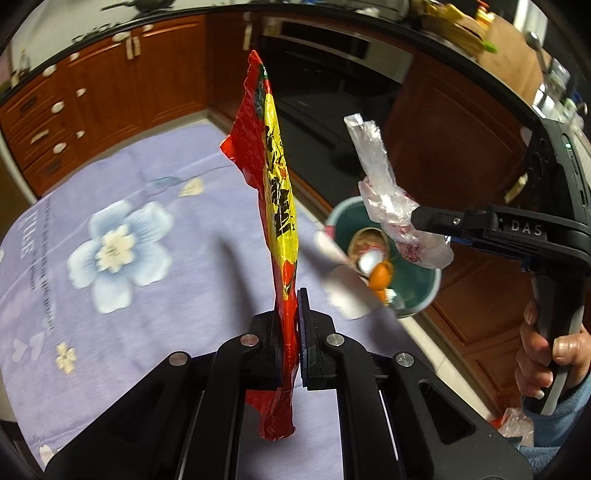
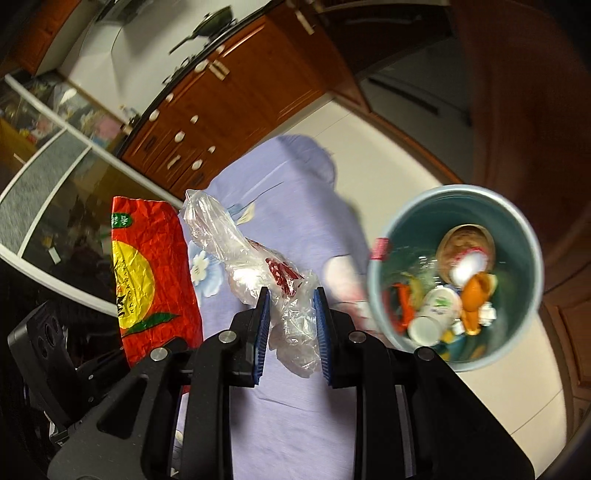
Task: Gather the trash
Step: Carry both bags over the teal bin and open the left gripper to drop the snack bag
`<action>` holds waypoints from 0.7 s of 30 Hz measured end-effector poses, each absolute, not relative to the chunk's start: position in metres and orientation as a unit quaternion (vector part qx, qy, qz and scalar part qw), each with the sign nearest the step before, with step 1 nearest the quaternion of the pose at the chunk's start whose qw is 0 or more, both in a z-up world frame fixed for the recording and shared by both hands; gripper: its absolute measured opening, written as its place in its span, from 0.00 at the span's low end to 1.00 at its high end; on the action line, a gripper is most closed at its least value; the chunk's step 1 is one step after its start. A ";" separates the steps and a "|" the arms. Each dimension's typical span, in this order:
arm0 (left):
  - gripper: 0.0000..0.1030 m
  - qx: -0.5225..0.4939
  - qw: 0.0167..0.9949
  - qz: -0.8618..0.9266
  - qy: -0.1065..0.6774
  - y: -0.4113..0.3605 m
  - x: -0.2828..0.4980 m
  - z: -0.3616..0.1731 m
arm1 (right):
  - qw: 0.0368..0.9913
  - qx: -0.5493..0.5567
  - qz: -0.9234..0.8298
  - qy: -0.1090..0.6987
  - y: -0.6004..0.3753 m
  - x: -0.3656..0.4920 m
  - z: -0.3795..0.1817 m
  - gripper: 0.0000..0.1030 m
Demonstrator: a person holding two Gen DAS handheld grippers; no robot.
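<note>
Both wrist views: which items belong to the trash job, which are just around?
Job:
- red and yellow wrapper, clamped in left tongs
- clear plastic bag, between right tongs
- teal bin with trash inside

Just around:
- purple floral cloth
- wooden cabinets
- pan

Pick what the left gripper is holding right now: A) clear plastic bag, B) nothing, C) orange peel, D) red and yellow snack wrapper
D: in the left wrist view the left gripper has its pads closed on the red and yellow snack wrapper, while the clear plastic bag sits between the right gripper's pads near the bin.
</note>
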State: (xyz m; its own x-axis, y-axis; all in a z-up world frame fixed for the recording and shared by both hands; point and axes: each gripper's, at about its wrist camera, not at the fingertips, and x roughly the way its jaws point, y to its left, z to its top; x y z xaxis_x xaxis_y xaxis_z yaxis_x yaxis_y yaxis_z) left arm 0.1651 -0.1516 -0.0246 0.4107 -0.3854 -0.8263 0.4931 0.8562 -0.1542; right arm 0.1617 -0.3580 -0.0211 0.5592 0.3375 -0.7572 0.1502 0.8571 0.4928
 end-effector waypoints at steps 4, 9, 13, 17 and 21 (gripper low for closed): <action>0.07 0.072 0.825 -0.286 0.482 -0.191 0.162 -0.031 | 0.849 0.275 0.032 0.450 -0.397 0.141 -0.017 0.22; 0.07 0.092 0.808 -0.311 0.492 -0.233 0.158 -0.041 | 0.848 0.296 0.003 0.439 -0.437 0.122 -0.022 0.22; 0.07 0.107 0.795 -0.326 0.500 -0.261 0.157 -0.049 | 0.842 0.313 -0.021 0.439 -0.466 0.113 -0.033 0.22; 0.07 0.115 0.781 -0.339 0.512 -0.287 0.163 -0.061 | 0.834 0.326 -0.036 0.443 -0.485 0.110 -0.042 0.22; 0.07 0.111 0.766 -0.348 0.529 -0.302 0.175 -0.075 | 0.827 0.332 -0.046 0.451 -0.496 0.113 -0.051 0.22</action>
State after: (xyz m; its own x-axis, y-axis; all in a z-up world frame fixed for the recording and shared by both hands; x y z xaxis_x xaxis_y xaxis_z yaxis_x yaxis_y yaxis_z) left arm 0.1747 -0.3020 -0.0745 0.1979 -0.4159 -0.8876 0.6500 0.7335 -0.1988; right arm 0.1129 -0.4964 -0.0514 0.5898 0.2237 -0.7759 0.3754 0.7747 0.5088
